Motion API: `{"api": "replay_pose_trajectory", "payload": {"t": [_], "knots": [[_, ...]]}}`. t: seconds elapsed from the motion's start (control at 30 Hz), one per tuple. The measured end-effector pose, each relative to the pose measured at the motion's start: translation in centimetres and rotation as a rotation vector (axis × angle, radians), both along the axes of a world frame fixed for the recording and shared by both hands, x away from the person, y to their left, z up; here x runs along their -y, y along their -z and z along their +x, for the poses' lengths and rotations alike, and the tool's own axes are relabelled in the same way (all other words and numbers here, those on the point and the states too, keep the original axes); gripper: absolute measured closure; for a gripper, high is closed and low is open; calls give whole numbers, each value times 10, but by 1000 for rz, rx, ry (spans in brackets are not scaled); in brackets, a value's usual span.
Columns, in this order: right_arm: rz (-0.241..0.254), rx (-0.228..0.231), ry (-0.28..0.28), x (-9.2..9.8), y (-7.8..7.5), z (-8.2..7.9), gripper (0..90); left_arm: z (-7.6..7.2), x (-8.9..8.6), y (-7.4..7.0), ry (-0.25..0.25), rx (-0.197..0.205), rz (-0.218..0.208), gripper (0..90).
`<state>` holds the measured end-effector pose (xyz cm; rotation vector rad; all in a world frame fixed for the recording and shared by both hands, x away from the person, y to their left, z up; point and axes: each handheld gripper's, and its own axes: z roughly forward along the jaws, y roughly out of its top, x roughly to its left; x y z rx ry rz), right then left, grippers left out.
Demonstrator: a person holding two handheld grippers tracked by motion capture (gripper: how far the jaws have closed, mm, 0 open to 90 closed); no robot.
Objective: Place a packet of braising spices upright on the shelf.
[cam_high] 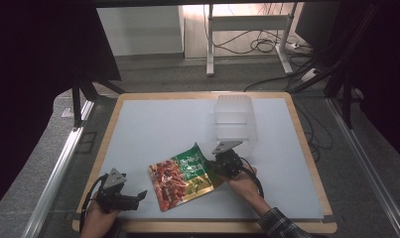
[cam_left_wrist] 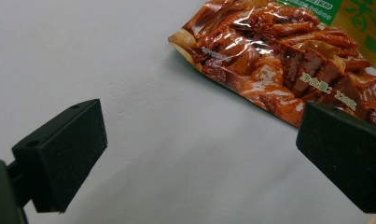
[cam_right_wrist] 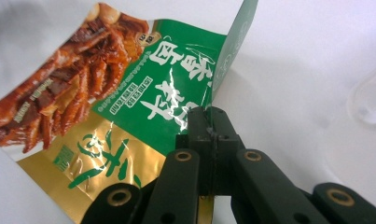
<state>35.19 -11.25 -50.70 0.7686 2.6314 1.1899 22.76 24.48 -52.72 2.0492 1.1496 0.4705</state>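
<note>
A shiny snack packet [cam_high: 183, 177], printed red, green and gold, lies on the white table near the front. My right gripper [cam_high: 220, 163] is shut on its right edge, and in the right gripper view the two jaws pinch the packet [cam_right_wrist: 143, 116] at the green part, its corner bent upward beside my right gripper [cam_right_wrist: 210, 122]. My left gripper [cam_high: 138, 195] rests at the front left, open, jaws pointing toward the packet's left end. In the left gripper view my left gripper [cam_left_wrist: 199, 154] stands wide open with bare table between its pads, the packet [cam_left_wrist: 288, 60] beyond.
A clear plastic box [cam_high: 234, 120] stands just behind the right gripper. The white mat [cam_high: 153, 129] covers a wooden table whose edge runs close under both hands. Cables and a desk frame lie on the floor beyond the table.
</note>
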Motion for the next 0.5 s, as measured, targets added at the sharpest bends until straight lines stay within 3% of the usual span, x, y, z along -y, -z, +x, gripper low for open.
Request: {"api": "replay_pose_trajectory", "payload": {"t": [0.27, 0.5], "knots": [[29, 15, -17, 1, -13, -1, 891, 0, -1, 0, -6, 0, -14, 18], [61, -17, -41, 0, -29, 2, 892, 0, -1, 0, -7, 0, -14, 18]]}}
